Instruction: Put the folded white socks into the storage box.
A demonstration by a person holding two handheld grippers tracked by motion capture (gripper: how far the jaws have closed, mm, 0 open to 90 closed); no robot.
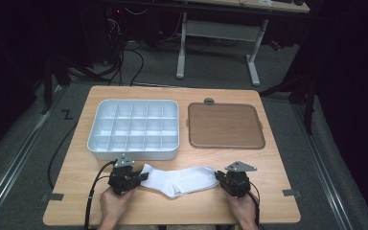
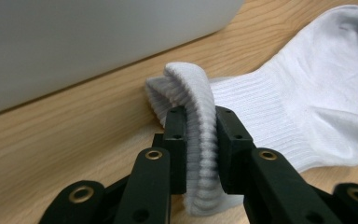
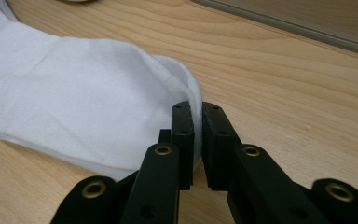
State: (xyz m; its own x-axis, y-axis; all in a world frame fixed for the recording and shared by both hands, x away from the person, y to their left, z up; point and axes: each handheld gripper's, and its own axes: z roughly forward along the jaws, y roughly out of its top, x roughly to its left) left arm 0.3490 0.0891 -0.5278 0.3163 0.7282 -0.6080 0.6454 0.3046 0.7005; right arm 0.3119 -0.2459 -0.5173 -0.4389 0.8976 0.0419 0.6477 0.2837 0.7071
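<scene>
Currently the white sock (image 1: 178,179) lies flat on the wooden table (image 1: 268,196) at its near edge, stretched between both my grippers, just at six o'clock of the grey compartment tray (image 1: 133,128); the brown lid (image 1: 225,125) sits at the tray's three o'clock. Left gripper (image 2: 200,140) is clamped on the ribbed cuff (image 2: 193,88), the fabric bunched into a thick fold between the pads. Right gripper (image 3: 198,140) is pinched tight on the toe end, only a thin layer of cloth in the bite. Judging by the drape, the sock is light, limp, and stretchy; it will sag in the middle if lifted and may slip from a shallow pinch. Best holds look like these two ends: cuff ribbing grips well, the smooth toe less so. Folding toe toward cuff seems the likely move.
</scene>
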